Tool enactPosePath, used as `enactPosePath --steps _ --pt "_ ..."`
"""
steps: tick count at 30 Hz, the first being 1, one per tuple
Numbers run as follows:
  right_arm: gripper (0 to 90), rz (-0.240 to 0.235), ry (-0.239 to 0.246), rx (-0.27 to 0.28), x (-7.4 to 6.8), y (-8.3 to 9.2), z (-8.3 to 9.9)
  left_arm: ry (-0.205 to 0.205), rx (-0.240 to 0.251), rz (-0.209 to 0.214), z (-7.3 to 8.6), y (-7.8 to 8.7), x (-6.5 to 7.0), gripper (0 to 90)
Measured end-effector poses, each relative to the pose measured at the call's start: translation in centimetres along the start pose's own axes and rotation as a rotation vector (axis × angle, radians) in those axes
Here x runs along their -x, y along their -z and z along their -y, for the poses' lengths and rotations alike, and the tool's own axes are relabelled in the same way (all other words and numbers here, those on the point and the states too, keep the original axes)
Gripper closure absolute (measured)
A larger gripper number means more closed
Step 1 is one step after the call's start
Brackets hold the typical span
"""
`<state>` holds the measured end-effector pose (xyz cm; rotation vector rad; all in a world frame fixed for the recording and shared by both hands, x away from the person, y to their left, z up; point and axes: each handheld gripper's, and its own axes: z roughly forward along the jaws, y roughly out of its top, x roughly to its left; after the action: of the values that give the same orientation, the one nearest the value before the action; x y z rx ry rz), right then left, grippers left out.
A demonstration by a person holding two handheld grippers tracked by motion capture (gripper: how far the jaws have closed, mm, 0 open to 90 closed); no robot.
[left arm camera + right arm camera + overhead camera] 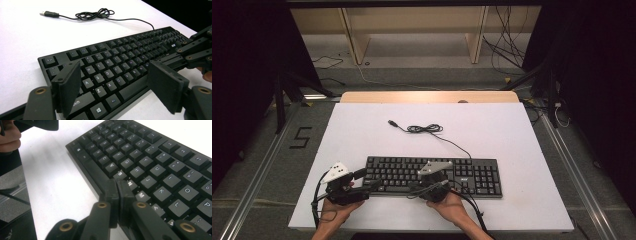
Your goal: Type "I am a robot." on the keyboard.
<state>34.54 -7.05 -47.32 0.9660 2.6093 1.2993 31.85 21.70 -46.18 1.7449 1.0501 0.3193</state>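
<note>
1. The flat black plastic computer keyboard [434, 175] lies on the white tabletop [362, 135], its long axis running side to side in front of the person. Both claws sit at its near edge.
2. The left gripper [117, 88] stands spread wide. In the left gripper view its two black pads bracket the keyboard's left-hand near corner, with the Z, X and Shift keys showing in the gap ahead of it; whether either pad touches the case cannot be told.
3. The right gripper [116, 195] has its jaws pressed together with nothing between them. In the right gripper view the joined tips sit at the near edge around the space bar, and the B, N and M keys lie just beyond them.
4. Seen from above, the left gripper [362, 182] is at the keyboard's left end and the right gripper [424, 185] nearer the middle, so the left one looks better placed for taking hold of an end.
5. Beyond the keyboard, well away from both claws, its thin black cord [424, 128] lies partly coiled and ends in a loose USB plug [392, 122].
6. Nothing stands between either claw and the keys; the trailing cord is what could drag if the keyboard were shifted.
</note>
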Motion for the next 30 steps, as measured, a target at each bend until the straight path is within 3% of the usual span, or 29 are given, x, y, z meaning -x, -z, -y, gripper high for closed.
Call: enactPosePath --steps 20,30 --pt "90.0 0.039 0.014 -0.047 0.08 -0.91 0.34 -0.006 -0.008 0.000 0.02 -0.04 -0.02 26.9" --pt "90.0 0.029 -0.003 -0.046 0.16 -0.94 0.43 -0.003 -0.006 -0.008 0.00 -0.04 -0.15 27.0"
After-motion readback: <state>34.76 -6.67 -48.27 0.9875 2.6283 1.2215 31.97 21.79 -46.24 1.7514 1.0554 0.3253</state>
